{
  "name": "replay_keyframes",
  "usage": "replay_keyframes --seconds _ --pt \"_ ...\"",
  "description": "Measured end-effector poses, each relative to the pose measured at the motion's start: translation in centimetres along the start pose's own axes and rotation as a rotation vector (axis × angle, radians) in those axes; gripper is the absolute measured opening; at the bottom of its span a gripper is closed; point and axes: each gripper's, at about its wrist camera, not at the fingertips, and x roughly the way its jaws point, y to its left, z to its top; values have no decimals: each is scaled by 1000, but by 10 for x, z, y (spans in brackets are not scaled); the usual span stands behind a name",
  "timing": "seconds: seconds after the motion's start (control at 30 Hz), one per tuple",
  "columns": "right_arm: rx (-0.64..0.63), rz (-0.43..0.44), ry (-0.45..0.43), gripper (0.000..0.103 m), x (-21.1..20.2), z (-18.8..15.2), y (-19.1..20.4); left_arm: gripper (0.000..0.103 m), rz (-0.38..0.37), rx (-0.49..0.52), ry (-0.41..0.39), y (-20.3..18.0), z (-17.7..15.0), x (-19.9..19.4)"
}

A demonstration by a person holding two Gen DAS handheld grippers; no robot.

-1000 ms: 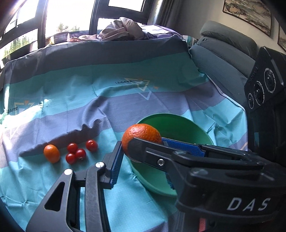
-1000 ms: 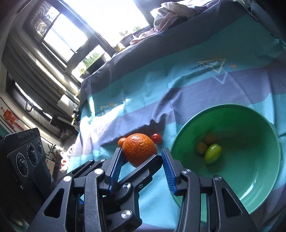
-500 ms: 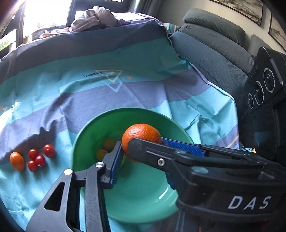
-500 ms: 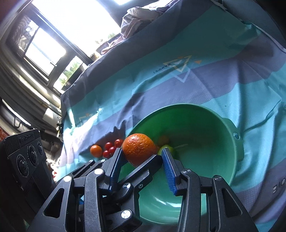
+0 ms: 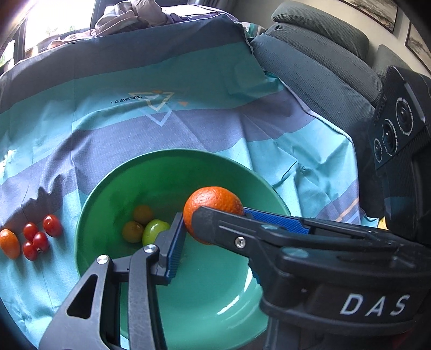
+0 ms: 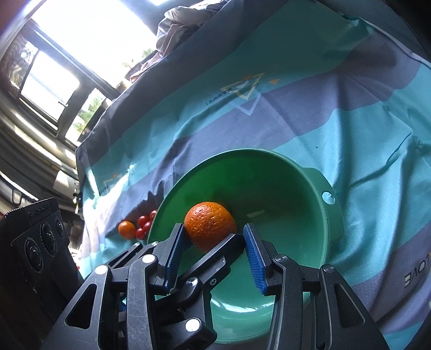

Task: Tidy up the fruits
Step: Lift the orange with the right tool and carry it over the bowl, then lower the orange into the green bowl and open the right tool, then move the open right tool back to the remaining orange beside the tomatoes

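Observation:
A round orange [image 5: 212,200] hangs over the inside of the green bowl [image 5: 172,153], below its far rim. My left gripper [image 5: 212,215] and right gripper [image 6: 214,228] cross each other, and both are shut on this orange [image 6: 210,224]. In the left wrist view a black finger [image 5: 221,226] of the right gripper lies across the orange and hides my own right pad. Three small fruits, two brownish-orange and one green [image 5: 155,233], lie in the bowl. Several cherry tomatoes [image 5: 52,224] and a small orange fruit [image 5: 9,242] rest on the cloth left of the bowl [image 6: 242,150].
A teal and purple striped cloth [image 5: 134,121] covers the table. A grey sofa [image 5: 323,67] stands past its right edge. A heap of clothes [image 5: 134,16] lies at the back under the windows [image 6: 94,27]. The bowl has a tab handle [image 6: 327,198].
Both grippers have carried the orange together from over the cloth beside the tomatoes to over the bowl, and a little lower. Their hold on it looks the same.

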Motion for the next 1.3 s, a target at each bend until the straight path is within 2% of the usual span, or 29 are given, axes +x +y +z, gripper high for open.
replay_keyframes --seconds 0.33,0.57,0.67,0.77,0.87,1.07,1.3 --pt "-5 -10 15 47 2 0 0 42 -10 -8 14 2 -2 3" --pt "12 -52 33 47 4 0 -5 43 -22 11 27 -3 -3 7" --pt "16 -51 40 47 5 0 -6 51 -44 16 20 -3 -3 1" --pt "13 -74 26 47 4 1 -5 53 -30 25 10 0 -4 -11" --pt "4 -68 0 54 1 1 -1 57 -22 24 3 9 -5 -26" --pt "-33 -70 -74 54 -9 1 14 59 90 -12 -27 43 -12 -63" --pt "-58 -70 -129 54 -9 1 34 67 271 -165 -96 112 -21 -114"
